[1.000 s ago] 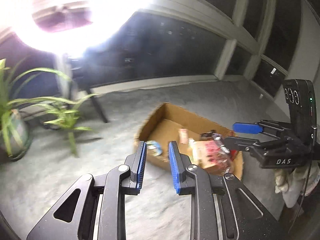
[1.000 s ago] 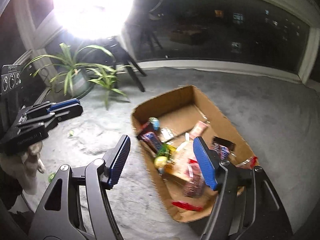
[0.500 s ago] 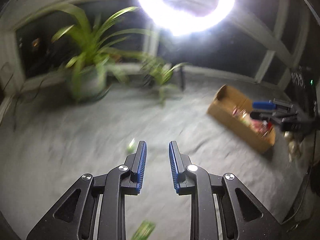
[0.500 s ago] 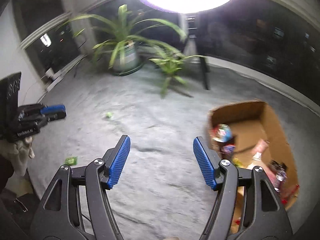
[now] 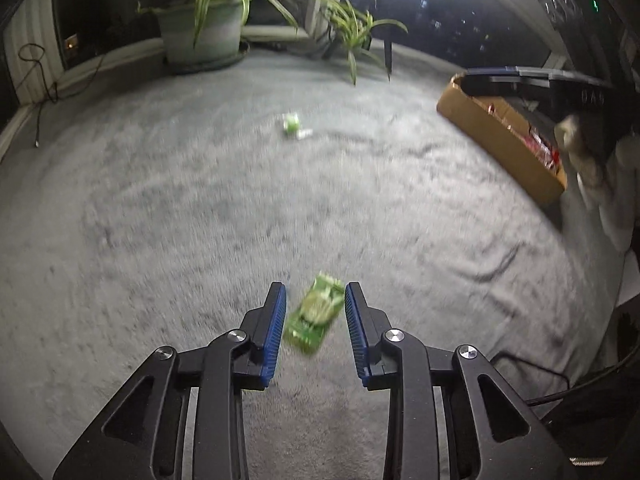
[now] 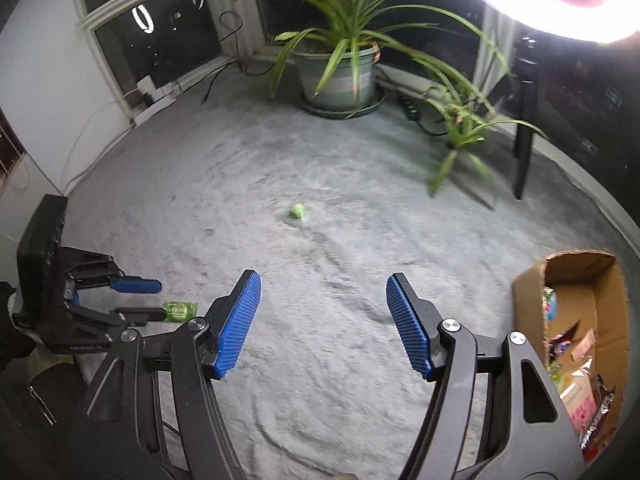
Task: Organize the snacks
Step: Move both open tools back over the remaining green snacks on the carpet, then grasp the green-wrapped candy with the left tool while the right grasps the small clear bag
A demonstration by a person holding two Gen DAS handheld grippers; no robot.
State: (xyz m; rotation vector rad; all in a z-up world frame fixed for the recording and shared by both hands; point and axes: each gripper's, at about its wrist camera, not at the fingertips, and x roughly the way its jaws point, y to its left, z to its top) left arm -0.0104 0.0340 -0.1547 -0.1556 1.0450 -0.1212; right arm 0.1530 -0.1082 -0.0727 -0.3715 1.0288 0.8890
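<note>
Lying between parted left gripper (image 5: 315, 312) fingers (image 5: 275, 322): green snack packet (image 5: 314, 318).

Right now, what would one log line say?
left gripper: open, straddling green snack packet | right gripper: open, empty | box: part-filled

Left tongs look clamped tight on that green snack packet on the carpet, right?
Not clamped. The left tongs are open, fingers either side of the green snack packet, which lies on the carpet. The left wrist view shows gaps on both sides.
</note>
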